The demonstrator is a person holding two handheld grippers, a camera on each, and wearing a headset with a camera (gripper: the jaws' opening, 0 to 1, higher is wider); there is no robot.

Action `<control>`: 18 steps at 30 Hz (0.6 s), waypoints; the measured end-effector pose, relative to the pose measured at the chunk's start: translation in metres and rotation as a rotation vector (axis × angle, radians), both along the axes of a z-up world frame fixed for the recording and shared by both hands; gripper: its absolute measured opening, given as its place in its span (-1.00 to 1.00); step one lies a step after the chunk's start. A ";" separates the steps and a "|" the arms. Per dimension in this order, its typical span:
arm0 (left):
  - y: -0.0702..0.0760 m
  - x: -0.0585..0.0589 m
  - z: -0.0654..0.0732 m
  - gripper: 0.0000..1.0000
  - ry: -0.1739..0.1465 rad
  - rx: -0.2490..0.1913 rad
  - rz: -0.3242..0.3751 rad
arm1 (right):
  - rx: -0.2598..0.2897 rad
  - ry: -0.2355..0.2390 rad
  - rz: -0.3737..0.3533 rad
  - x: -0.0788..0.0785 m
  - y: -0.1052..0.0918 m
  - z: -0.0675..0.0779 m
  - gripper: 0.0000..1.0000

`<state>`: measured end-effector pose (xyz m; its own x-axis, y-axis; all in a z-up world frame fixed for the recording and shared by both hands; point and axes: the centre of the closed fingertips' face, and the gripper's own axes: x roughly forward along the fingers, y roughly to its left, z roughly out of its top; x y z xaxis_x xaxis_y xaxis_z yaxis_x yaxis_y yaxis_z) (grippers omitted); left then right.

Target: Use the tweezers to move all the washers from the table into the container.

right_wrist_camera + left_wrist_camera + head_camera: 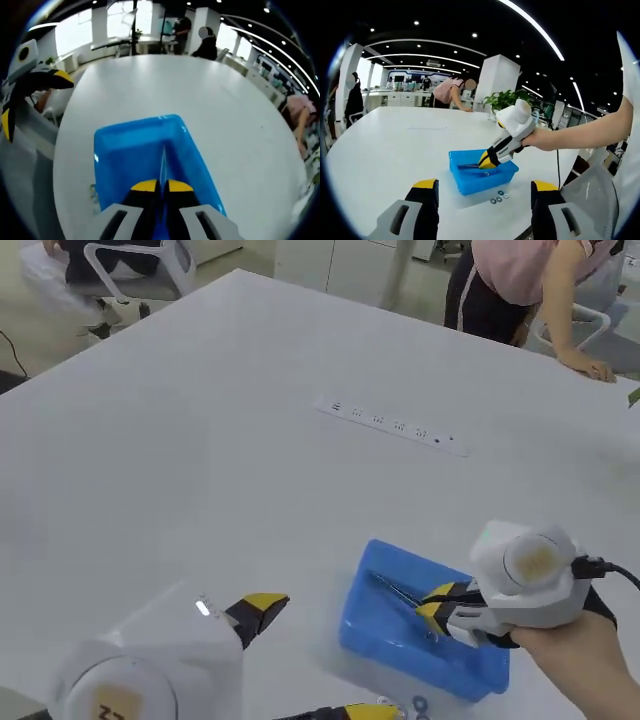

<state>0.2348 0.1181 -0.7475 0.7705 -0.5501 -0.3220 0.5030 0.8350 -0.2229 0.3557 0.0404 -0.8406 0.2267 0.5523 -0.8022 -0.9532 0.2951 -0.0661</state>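
Right claw [162,186]: my jaws are pinched together on the tweezers [163,159]. My own view looks straight along the thin prongs into the blue container [125,150].
Side look: the left gripper view has the right claw [485,160] tilted down over the container [470,185], with the tweezers [470,166] lying nearly level inside it.
Tweezer tips: I cannot tell whether they hold a washer.
Left claw [485,186]: my jaws are spread wide and hold nothing, on the near side of the container. In the head view the left claw [315,658] sits low, left of the container [380,635].
Washers [499,197]: a small cluster on the white table [395,150], just beside the container's near wall. The head view catches the washers [418,705] at its bottom edge.
Power strip [390,425]: mid-table, well apart from the container.
Person [520,280]: leaning on the table's far edge.
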 end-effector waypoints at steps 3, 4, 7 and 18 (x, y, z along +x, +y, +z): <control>-0.001 -0.001 0.000 0.50 0.002 -0.002 -0.006 | 0.021 0.001 -0.002 -0.008 -0.005 0.010 -0.97; -0.001 -0.001 0.000 0.49 0.003 -0.004 -0.007 | 0.025 -0.001 -0.003 -0.010 -0.007 0.012 -0.97; -0.001 -0.001 0.001 0.48 0.005 -0.017 -0.006 | 0.053 -0.018 -0.012 -0.016 -0.009 0.026 -0.97; 0.003 0.000 0.015 0.24 -0.004 -0.102 -0.011 | 0.400 -0.004 -0.052 -0.042 0.012 0.102 -0.97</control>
<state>0.2346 0.1208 -0.7322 0.7657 -0.5879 -0.2610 0.5127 0.8028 -0.3042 0.3137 0.0522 -0.7384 0.2647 0.8085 -0.5256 -0.9364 0.3458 0.0604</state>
